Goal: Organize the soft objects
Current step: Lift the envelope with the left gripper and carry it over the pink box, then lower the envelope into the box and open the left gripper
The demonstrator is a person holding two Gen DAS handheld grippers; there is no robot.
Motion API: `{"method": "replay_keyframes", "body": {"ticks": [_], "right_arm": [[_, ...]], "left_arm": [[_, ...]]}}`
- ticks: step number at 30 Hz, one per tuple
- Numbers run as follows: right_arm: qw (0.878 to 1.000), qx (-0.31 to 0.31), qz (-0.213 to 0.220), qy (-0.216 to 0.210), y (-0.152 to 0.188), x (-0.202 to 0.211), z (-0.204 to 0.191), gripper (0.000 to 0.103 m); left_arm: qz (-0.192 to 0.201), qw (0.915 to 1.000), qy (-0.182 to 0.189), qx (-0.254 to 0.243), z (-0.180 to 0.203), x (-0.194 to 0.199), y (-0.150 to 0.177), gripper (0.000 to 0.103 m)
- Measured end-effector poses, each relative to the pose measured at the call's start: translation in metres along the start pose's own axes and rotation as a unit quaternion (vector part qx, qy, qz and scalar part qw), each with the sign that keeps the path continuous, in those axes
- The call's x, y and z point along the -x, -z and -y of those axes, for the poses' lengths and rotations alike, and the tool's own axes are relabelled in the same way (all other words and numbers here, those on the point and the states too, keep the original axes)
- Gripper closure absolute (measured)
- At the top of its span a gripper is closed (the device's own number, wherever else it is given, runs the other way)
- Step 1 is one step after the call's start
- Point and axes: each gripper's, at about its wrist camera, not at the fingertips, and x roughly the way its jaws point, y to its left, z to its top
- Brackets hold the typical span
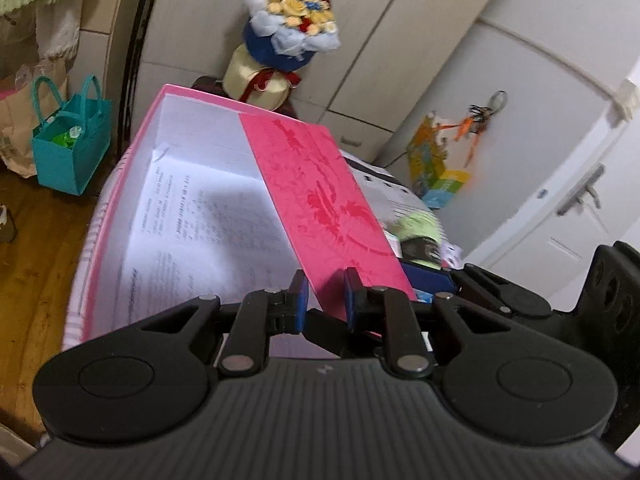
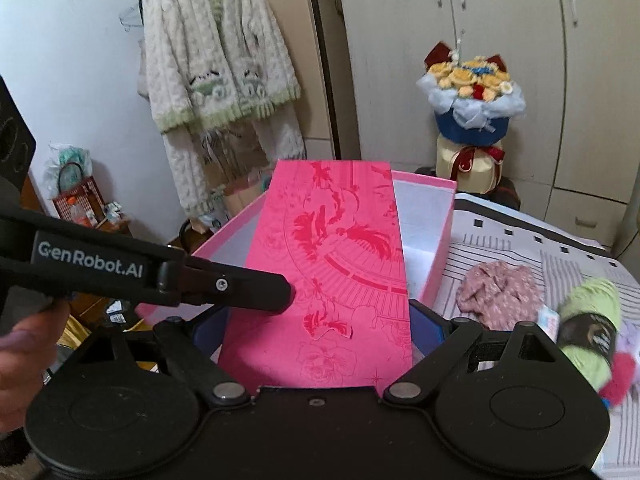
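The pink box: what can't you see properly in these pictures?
- Pink box floor: right wrist view, hidden by the pink lid.
- Printed paper words: left wrist view, too small and blurred.
- Green yarn: left wrist view, blurred, partly behind the lid.

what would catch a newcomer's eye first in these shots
The pink lid, gripped by both grippers and tilted over the open pink box, fills the middle. Behind it a bouquet stands by the cupboards. Right of the box, green yarn lies on the striped cover.
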Motion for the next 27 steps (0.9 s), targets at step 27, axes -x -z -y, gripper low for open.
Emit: {"method": "replay_keyframes", "body": {"ticks": [27], "right_arm": [[0.980, 0.125, -0.152, 0.033, -0.043, -0.116, -0.005, 0.009]], "left_arm": [[-0.064, 0.9941, -0.051, 0.072, -0.064, -0.079, -0.040, 0.078]]}}
